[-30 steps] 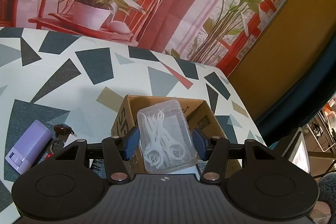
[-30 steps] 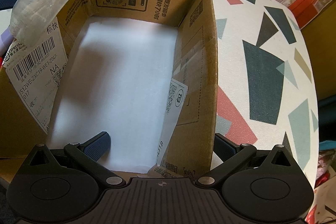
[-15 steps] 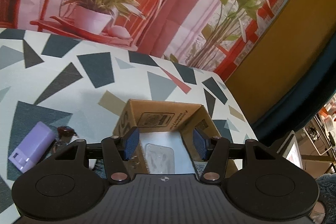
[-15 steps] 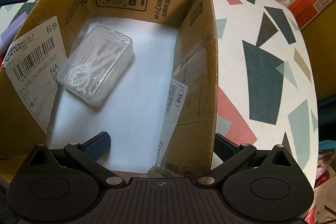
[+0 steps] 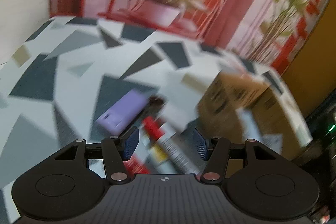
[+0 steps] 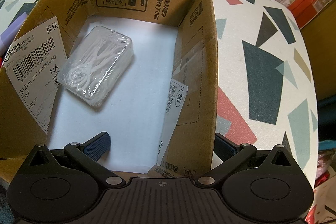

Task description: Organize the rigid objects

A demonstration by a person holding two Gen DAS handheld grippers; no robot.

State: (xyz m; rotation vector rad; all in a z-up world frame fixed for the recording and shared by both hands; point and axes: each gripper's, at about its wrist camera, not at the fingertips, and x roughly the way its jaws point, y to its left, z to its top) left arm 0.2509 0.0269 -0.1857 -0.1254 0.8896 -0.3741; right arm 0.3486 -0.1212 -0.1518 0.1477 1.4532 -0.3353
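Note:
A clear plastic case of white floss picks (image 6: 97, 63) lies on the white floor of the open cardboard box (image 6: 210, 56), near its left wall. My right gripper (image 6: 161, 146) is open and straddles the box's right wall at its near corner, one finger inside, one outside. My left gripper (image 5: 166, 143) is open and empty, above a red, white and yellow tube (image 5: 166, 146) on the table. A purple case (image 5: 124, 111) and a small dark object (image 5: 156, 101) lie just beyond the tube. The box (image 5: 237, 102) is to the right in the blurred left wrist view.
The table (image 5: 63, 68) has a white top with dark and grey triangles. A red backdrop with a plant picture (image 5: 168, 3) stands behind it. The table's rounded right edge (image 6: 310, 77) is close to the box.
My left gripper let the floss case fall into the box, then swung left, over the tube and the purple case. The right gripper has not moved.

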